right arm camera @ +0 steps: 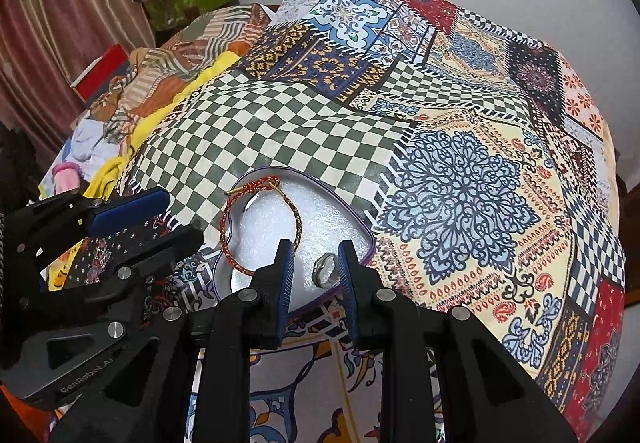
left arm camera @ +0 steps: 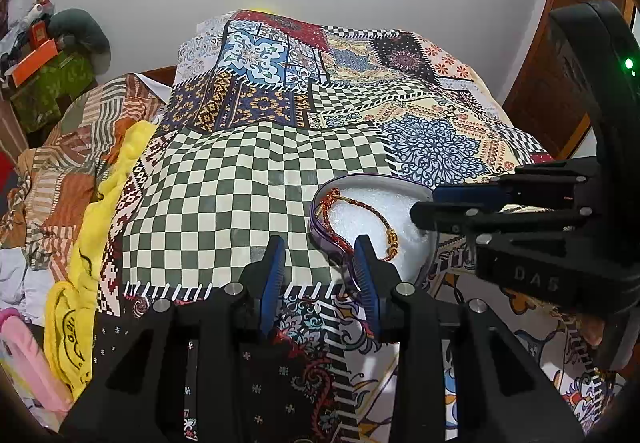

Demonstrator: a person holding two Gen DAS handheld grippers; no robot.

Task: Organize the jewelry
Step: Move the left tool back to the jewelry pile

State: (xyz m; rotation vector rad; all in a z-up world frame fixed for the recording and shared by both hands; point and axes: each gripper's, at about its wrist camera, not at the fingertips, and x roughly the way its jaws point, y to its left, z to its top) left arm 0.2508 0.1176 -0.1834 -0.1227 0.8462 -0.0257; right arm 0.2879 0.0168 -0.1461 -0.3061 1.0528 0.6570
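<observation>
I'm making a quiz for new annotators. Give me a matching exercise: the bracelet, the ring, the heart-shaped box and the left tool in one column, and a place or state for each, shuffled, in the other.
1. bracelet
2. ring
3. heart-shaped box
4. left tool

A. white foam inside, purple rim
B. open, nothing between its fingers
C. draped across the box's rim
D. seen between the fingers of the right tool

Pairs: 1-C, 2-D, 3-A, 4-B
</observation>
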